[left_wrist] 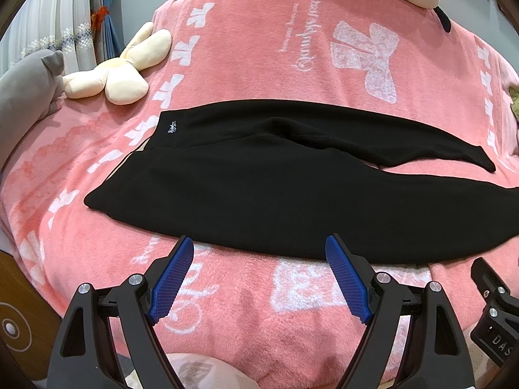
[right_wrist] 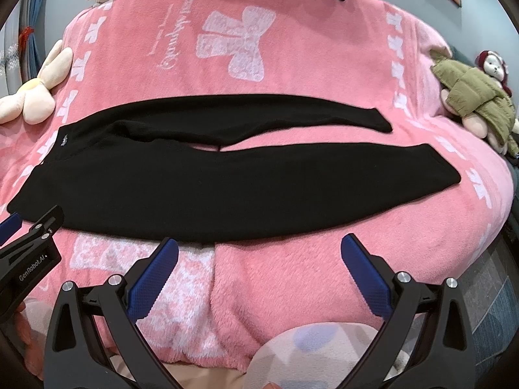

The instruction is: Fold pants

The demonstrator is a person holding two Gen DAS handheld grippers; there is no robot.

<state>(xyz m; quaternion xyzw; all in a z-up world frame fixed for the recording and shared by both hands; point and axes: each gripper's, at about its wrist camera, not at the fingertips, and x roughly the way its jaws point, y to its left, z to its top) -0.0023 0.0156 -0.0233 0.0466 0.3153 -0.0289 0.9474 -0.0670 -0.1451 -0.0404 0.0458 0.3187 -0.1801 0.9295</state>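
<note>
Black pants (left_wrist: 259,188) lie spread sideways across a pink blanket (left_wrist: 259,48) on the bed, waistband to the left. The left claw (left_wrist: 259,246) and right claw (right_wrist: 259,246) hover at the near hem, fingers apart, holding nothing.

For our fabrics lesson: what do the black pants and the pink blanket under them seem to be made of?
Pants: probably a soft matte knit, maybe fleece; they show no sheen and lie limp.
Blanket: looks like plush synthetic fleece, with fuzzy tufted pile and white bow prints.
</note>
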